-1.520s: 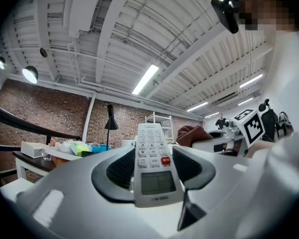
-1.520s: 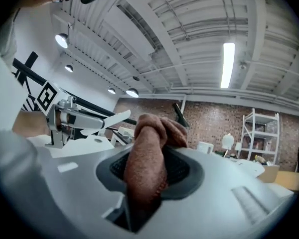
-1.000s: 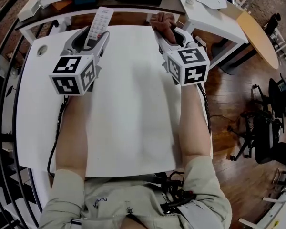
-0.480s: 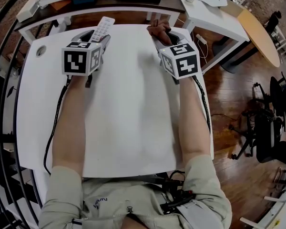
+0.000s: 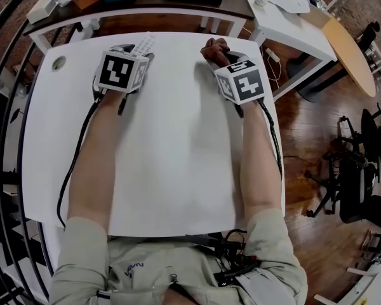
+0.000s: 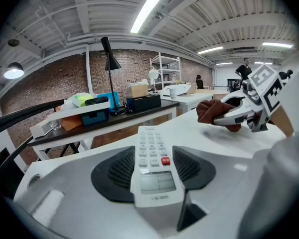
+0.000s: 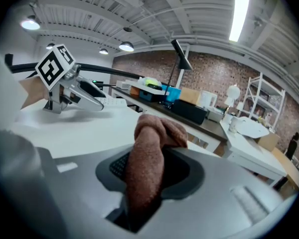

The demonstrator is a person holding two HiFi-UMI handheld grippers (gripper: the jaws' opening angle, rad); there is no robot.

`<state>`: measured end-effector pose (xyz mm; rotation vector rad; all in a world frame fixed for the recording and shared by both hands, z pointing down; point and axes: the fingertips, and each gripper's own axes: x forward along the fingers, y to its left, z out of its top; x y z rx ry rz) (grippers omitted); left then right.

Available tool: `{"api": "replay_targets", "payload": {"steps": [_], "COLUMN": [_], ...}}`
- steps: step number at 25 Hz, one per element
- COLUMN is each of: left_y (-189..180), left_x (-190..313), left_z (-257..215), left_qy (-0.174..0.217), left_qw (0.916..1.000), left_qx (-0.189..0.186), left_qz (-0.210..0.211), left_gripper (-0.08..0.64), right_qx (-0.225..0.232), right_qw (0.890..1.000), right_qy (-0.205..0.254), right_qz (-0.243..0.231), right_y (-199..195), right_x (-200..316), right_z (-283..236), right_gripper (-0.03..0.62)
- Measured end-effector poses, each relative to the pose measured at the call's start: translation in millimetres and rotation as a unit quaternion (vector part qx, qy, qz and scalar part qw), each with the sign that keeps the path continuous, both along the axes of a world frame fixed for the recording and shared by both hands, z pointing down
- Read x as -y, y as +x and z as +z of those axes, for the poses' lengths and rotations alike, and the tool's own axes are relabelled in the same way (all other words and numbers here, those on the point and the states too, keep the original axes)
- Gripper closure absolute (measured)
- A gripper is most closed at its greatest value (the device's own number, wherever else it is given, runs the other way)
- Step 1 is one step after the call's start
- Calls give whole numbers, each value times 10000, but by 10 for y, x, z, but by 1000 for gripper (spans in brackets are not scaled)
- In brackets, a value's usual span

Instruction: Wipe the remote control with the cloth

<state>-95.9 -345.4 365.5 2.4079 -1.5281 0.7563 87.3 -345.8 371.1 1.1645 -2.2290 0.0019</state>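
Over the far edge of the white table (image 5: 171, 138) both our hands are lower than a second ago. Our left gripper (image 6: 152, 177) clamps the white push-button remote control (image 6: 150, 148), and our right gripper (image 7: 145, 180) pinches the bunched brown terry cloth (image 7: 150, 148). They sit well apart, perhaps resting on the tabletop, so wiping hasn't begun.

A black desk lamp (image 6: 110, 56) stands on the dark side desk (image 6: 129, 114) (brick wall (image 6: 55, 88) behind).
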Motion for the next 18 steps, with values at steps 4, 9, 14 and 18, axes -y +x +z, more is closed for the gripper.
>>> {"api": "replay_targets", "payload": {"steps": [4,9,14,18], "left_y": [-20,-32,-38,-38], "left_x": [6,-2,11,2], "left_z": [91,181,339,365], "left_qy": [-155,-356,-646,-729], "left_qw": [9998,9992,9974,9970], "left_qx": [114,188,295,215], "left_qz": [49,40,109,133], "left_gripper": [314,314,313,311], "right_qx": [-165,-264,-233,-213], "right_qw": [9997,9989,9985,9984], "right_qy": [-198,-381,-486,-517], "right_qz": [3,-24,92,131], "right_y": [-15,-5,16,25], "right_x": [-14,-24,-20,-29], "right_z": [128,223,249,252], "right_gripper": [465,460,453,426]}}
